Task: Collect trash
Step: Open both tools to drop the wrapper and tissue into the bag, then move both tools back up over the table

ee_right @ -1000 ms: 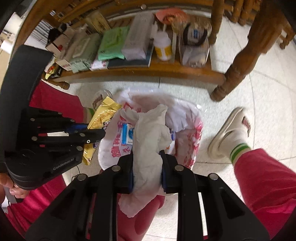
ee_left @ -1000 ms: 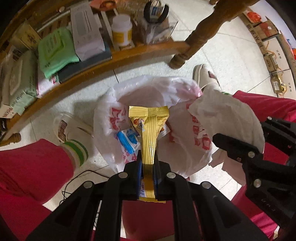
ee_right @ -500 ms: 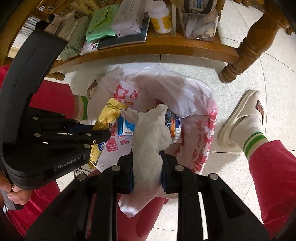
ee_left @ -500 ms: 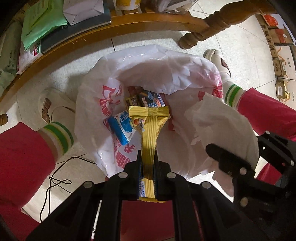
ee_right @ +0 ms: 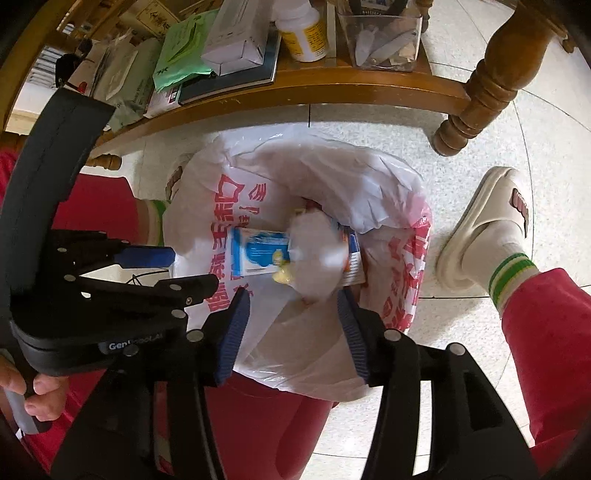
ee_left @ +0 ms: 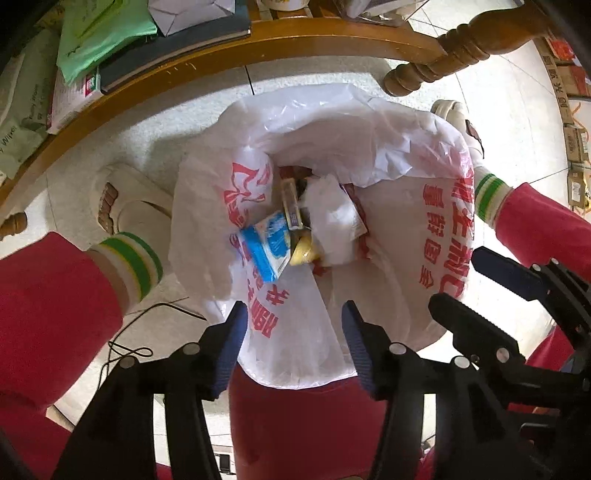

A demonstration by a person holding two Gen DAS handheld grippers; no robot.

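Far left, under the curved wooden shelf (ee_left: 258, 44): green plastic packet (ee_left: 99, 33) and dark notebook (ee_left: 177, 44), stacked on the shelf, clear of the work.

Left foot in a cream slipper (ee_left: 125, 199) planted just beside the bag; the right one (ee_right: 480, 229) sits on the other side; judged to bracket the bag so it stays put between the red-trousered legs (ee_left: 48, 306).

Left gripper (ee_left: 293, 315): jaws opening, nothing between the blue pads (ee_left: 229, 343); it points steeply down over the near lip of the bag, so whatever it lets go falls inside.

Centre: white plastic bag with red print (ee_left: 388, 229), mouth spread wide and upward, evidently to serve as the bin; inside lie a blue-and-white small carton (ee_left: 267, 245), a yellow wrapper (ee_left: 301, 253) half buried beside it, and a crumpled white tissue (ee_left: 330, 210) blurred, apparently mid-fall or just landed on top of the heap. The trash is thus in the bag, not in either tool.

Right gripper (ee_right: 293, 301): jaws likewise opening, empty between the pads; it hangs over the same mouth, just beside the left tool, its fingers (ee_left: 476, 328) seen at right of the left view.

Far right: turned wooden table leg (ee_right: 476, 96) on pale floor tile (ee_right: 498, 155), well apart from the bag.
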